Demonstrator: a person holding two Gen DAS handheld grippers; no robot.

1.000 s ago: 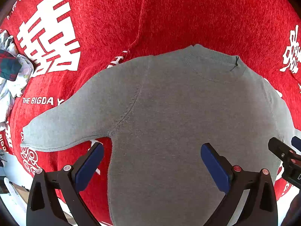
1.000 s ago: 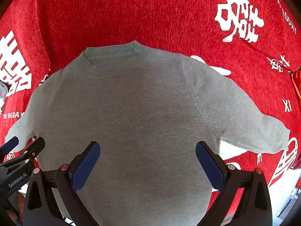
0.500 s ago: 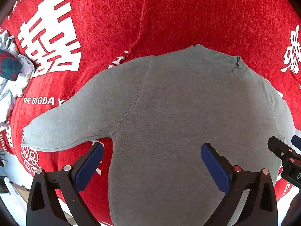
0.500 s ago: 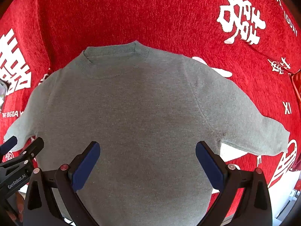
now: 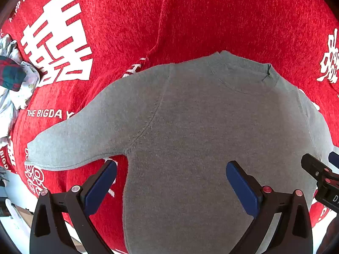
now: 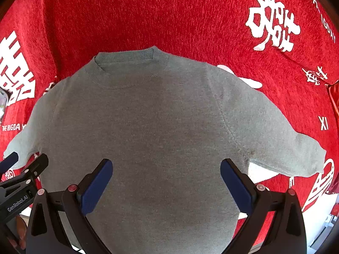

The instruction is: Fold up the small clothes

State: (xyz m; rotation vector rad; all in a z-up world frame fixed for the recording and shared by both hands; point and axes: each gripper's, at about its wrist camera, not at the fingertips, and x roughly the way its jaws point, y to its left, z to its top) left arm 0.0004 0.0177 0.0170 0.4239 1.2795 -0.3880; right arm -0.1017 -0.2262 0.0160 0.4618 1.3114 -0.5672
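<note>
A small grey knit sweater (image 5: 201, 137) (image 6: 152, 131) lies flat and spread out on a red cloth, collar (image 6: 129, 61) at the far side and both sleeves stretched outward. My left gripper (image 5: 170, 182) hovers open over its lower left part, near the left armpit, with nothing between its blue pads. The left sleeve (image 5: 80, 141) reaches toward the left edge. My right gripper (image 6: 166, 182) is open above the lower right body, the right sleeve (image 6: 286, 144) extending past its right finger. Each gripper shows at the edge of the other's view.
The red cloth (image 5: 211, 21) (image 6: 169, 14) with white characters and lettering covers the surface. A bundle of other clothes (image 5: 12, 84) sits at the far left. The table's near edge shows pale at the lower corners (image 6: 317, 218).
Hardly anything differs; both grippers stay open above the sweater's lower half and the sweater lies as before.
</note>
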